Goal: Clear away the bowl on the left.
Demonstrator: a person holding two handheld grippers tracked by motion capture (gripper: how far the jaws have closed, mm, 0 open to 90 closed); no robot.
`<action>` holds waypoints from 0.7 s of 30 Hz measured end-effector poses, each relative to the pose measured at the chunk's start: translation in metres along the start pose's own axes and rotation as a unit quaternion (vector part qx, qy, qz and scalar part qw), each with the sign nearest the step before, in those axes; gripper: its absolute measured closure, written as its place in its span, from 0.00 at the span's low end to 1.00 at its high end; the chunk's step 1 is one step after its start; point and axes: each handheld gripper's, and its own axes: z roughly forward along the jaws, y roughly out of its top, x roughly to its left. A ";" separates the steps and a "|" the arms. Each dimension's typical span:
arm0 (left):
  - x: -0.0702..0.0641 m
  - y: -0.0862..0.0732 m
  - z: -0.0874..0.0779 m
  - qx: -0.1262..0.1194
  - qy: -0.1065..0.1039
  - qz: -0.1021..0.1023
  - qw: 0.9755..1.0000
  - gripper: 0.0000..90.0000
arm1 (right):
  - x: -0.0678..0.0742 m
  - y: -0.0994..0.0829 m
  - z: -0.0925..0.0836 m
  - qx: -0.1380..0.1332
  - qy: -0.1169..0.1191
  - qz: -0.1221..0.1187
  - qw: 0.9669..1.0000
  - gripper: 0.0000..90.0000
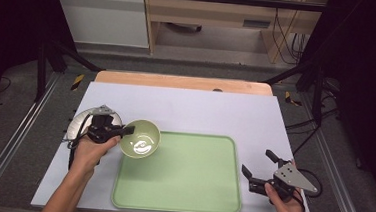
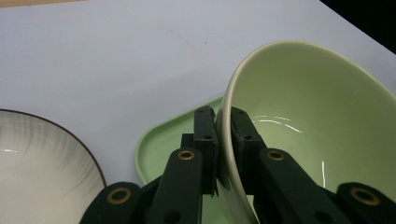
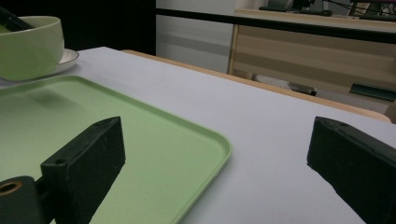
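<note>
Green bowl [image 1: 141, 138] pinched by its rim, held over the tray's near-left corner.

White plate [image 1: 81, 120] with a dark rim lay at far left on the pale table cover [image 1: 186, 106], just beside the left gripper [image 1: 124, 130]. Clamped that gripper's jaws on the bowl's rim, one jaw inside and one outside, bowl tipped in the left gripper view. Judged the step as carrying the bowl onto the green tray [image 1: 190, 181]: best kept level, grip firm on the thin glazed edge, lowered flat onto bare tray well inside the raised lip, released only once seated. Risked a slip or a swing from such a one-sided hold. Waited at right, beside the tray's edge, with the right gripper [image 1: 258, 167] spread wide and empty.
</note>
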 end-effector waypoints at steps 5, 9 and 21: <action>-0.011 0.000 0.007 0.006 -0.006 0.012 1.000 0.92 | 0.000 0.000 0.000 0.000 -0.002 -0.001 1.000 0.05; -0.018 -0.002 0.012 0.011 -0.010 0.019 1.000 0.92 | 0.000 0.000 0.000 0.000 0.000 -0.001 1.000 0.05; -0.044 -0.002 0.033 0.029 -0.033 0.039 0.998 0.92 | 0.000 0.000 0.000 -0.001 -0.001 0.001 1.000 0.05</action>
